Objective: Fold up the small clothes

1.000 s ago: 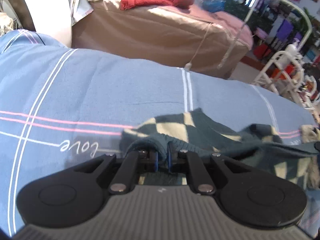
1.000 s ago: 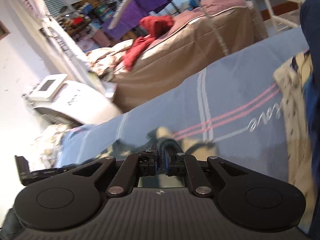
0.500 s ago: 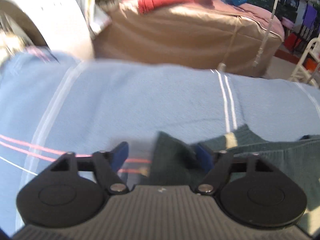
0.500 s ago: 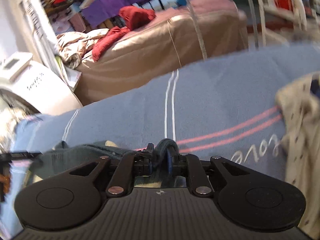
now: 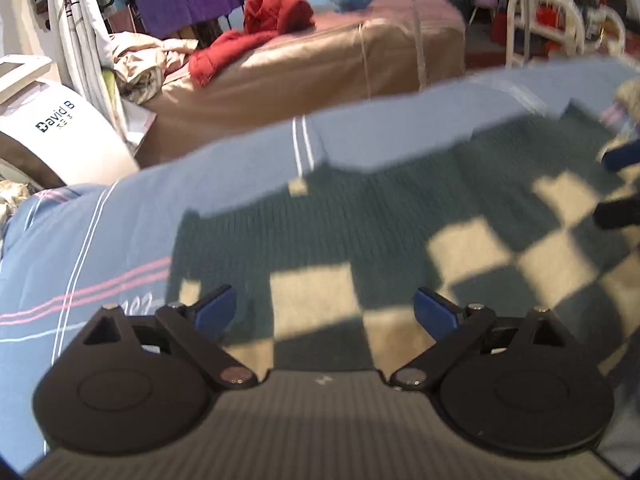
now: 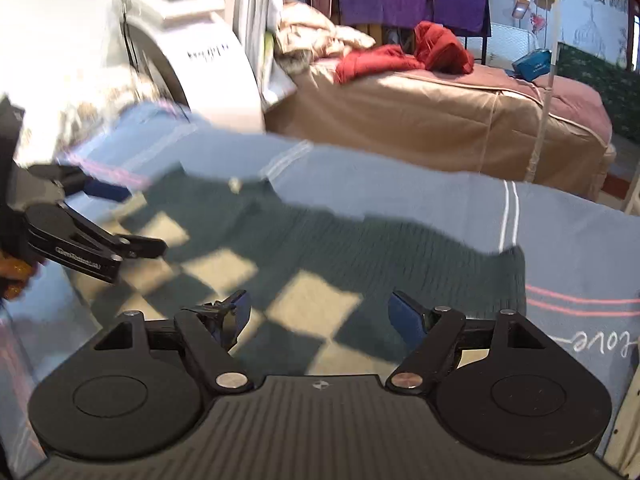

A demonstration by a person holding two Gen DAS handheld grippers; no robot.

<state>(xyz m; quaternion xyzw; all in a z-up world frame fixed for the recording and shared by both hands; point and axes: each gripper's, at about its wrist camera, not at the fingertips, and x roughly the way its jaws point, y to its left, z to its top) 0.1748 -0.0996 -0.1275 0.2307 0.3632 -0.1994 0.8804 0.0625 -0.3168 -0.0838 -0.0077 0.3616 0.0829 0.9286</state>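
Out beyond both claws stretches the blue bedsheet (image 5: 100, 248), striped in white and pink, and spread flat across it lies the dark green knit garment (image 5: 360, 224) with its cream checks, running from just under the fingertips away toward the far edge of the sheet. Behind that, further off, sits a tan-covered bed (image 6: 440, 120) with a red garment (image 6: 400, 56) heaped on top, and off to the left a white machine (image 6: 192, 60). Now the claws: the left gripper (image 5: 326, 312) has just been opening and its blue pads stand wide apart, the knit showing between them but nothing pinched. Same story on the right gripper (image 6: 320, 312), jaws just flung wide, checked cloth lying beneath the gap, no grip on it. In the right wrist view the left gripper shows at the left edge, over the garment's far side.
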